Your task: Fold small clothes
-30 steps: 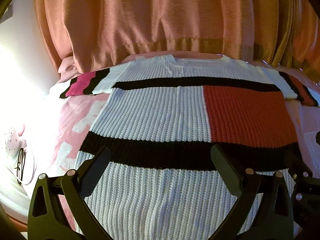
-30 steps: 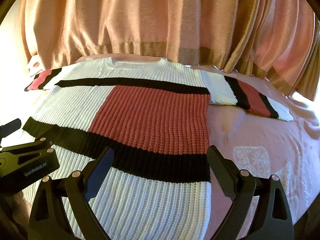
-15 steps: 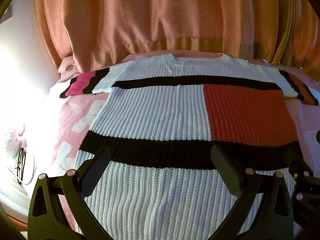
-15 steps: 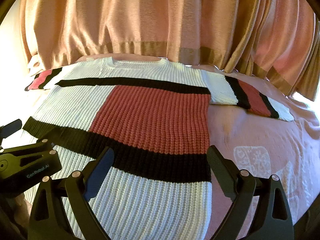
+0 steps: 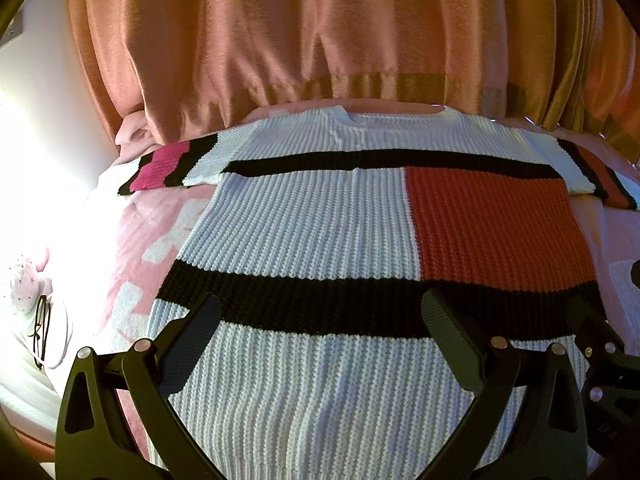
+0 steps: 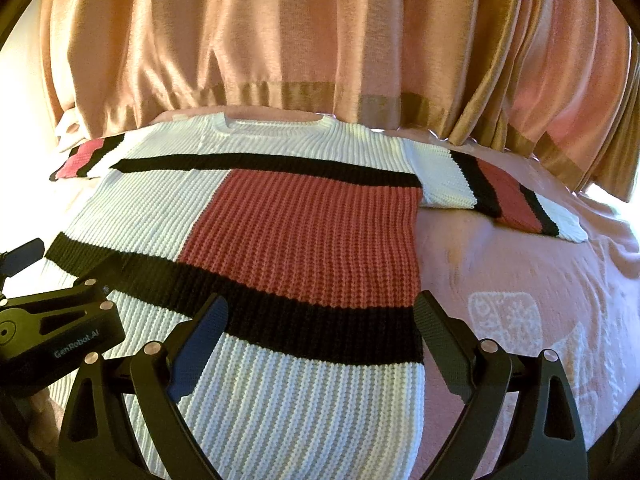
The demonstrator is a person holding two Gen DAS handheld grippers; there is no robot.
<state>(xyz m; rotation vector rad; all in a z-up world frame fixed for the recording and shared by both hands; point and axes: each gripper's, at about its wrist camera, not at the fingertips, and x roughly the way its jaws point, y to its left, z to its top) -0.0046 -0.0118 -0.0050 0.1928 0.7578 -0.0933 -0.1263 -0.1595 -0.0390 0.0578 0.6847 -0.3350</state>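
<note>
Lying flat on a pink bedspread (image 6: 520, 280), front up, a knitted sweater (image 5: 320, 232) was found with its neckline toward the curtain (image 5: 320, 32) and both short sleeves spread sideways. The left claw (image 5: 320, 320) was seen hovering over the lower body of the garment with its jaws spread wide and nothing held; the right claw (image 6: 320, 316) was likewise spread and empty, positioned above the right side seam near the hem. No fold was yet judged to have been made.

For the step in hand, it was judged that the hem corners or a side edge should be pinched through both layers, and both claws lifted and carried together so that the fold line stays straight. A shallow bite was considered a risk, since only the top layer might be caught.

The fabric was noted as a thick, chunky rib knit, likely soft, stretchy and heavy enough to sag when lifted. Blocks of white and red were divided by black bands, and the sleeves were striped. The bedspread was observed to carry a pale woven pattern, and the curtain hung in smooth, glossy pleats.
</note>
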